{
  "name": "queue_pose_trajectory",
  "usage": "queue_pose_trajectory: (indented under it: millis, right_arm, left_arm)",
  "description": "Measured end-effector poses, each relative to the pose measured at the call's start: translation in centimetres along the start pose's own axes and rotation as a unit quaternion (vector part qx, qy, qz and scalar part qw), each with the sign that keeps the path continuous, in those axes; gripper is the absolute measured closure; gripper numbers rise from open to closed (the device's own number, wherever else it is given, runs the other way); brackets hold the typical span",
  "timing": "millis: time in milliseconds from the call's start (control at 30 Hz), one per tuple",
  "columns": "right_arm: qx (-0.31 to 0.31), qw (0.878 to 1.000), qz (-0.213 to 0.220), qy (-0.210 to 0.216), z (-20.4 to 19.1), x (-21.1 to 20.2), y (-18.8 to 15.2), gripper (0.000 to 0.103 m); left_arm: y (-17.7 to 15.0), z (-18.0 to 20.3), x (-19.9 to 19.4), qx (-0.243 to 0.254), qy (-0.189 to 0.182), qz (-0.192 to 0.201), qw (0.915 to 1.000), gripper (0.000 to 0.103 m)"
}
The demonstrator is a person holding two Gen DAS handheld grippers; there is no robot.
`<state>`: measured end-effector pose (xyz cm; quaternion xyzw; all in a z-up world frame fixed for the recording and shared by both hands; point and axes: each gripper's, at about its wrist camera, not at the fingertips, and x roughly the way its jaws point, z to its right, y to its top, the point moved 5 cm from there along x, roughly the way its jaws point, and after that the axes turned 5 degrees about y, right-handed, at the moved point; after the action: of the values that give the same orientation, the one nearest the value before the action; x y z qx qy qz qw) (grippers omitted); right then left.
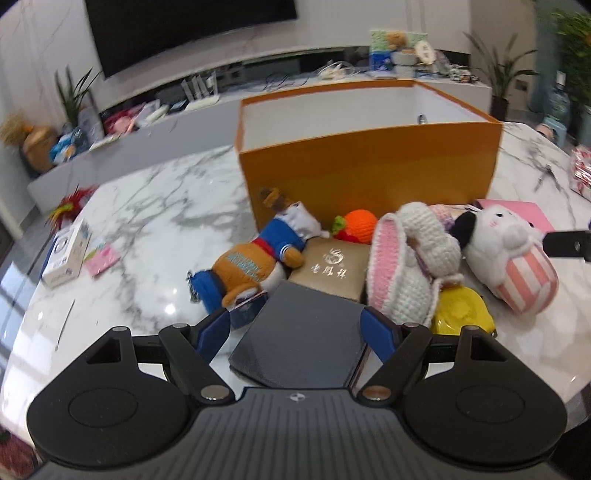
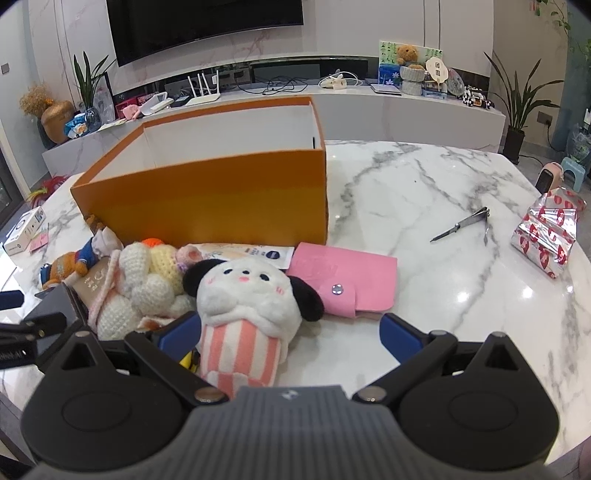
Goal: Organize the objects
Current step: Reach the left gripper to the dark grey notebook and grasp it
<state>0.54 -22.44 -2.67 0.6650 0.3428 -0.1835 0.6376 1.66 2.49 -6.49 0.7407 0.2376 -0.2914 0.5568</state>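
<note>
In front of the orange box, a dark booklet is straddled by the released left hand-held gripper, so clenching is judged next.

Both views are bright and evenly lit. Small white glare spots sit on the glossy marble table: in the right wrist view to the right of the orange box, in the left wrist view to the left of it. A soft shadow lies along the foot of the box's front wall, where the toys lie. The left wrist picture is motion-blurred, with smeared edges on the box and the shelf behind it; the right wrist picture is sharp. Fisheye distortion bends the television above the box and the table rim, and the corners fall to black
</note>
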Motion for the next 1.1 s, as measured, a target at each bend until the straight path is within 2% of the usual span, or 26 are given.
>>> queue_pose_trajectory:
  millis: [133, 233, 367, 433, 500, 600, 700, 833, 933, 1000, 1100]
  right_arm:
    - [0.007, 1.0, -0.004, 0.005, 0.3, -0.2, -0.1, 0.001]
    - [0.008, 1.0, -0.005, 0.008, 0.4, -0.2, 0.0, 0.001]
    - [0.014, 1.0, -0.008, 0.01, 0.6, 0.1, 0.0, 0.001]
    - [0.017, 1.0, -0.008, 0.016, 0.5, 0.2, 0.2, 0.001]
    - [0.013, 1.0, -0.009, 0.02, 0.3, 0.2, 0.3, 0.001]
    - [0.009, 1.0, -0.008, 0.028, 0.0, 0.2, 0.2, 0.001]
    - [0.009, 1.0, -0.008, 0.028, 0.2, 0.1, 0.3, 0.001]
    - [0.017, 0.999, -0.007, 0.03, 0.7, 0.2, 0.5, 0.001]
    - [0.014, 0.999, -0.006, 0.031, 0.6, 0.1, 0.5, 0.001]
    - [0.016, 0.999, -0.007, 0.032, 0.7, 0.2, 0.5, 0.001]
    - [0.018, 0.999, -0.009, 0.033, 0.7, 0.3, 0.4, 0.001]
  left_arm:
    - [0.1, 0.1, 0.1, 0.039, -0.026, 0.019, 0.9987, 0.011]
    - [-0.3, 0.4, 0.9, 0.045, -0.034, 0.001, 0.9984, 0.011]
    - [-0.6, -0.2, 0.1, 0.018, -0.025, 0.0, 0.9995, 0.011]
    - [-0.9, -0.5, 0.0, -0.009, -0.031, -0.007, 0.9995, 0.011]
    - [-1.1, -0.6, 0.1, -0.014, -0.032, -0.01, 0.9993, 0.011]
    - [-1.4, -0.4, 0.2, -0.01, -0.006, -0.007, 0.9999, 0.011]
    - [-1.6, -0.8, 0.0, -0.053, -0.001, -0.011, 0.9985, 0.011]
    - [-1.6, -1.6, -0.4, -0.106, -0.019, -0.011, 0.9941, 0.011]
    - [-1.4, -1.7, -0.3, -0.085, -0.031, -0.003, 0.9959, 0.011]
    - [-1.2, -1.4, 0.0, -0.048, -0.042, 0.002, 0.998, 0.01]
    - [-0.8, -1.2, 0.7, -0.003, -0.039, 0.001, 0.9992, 0.01]
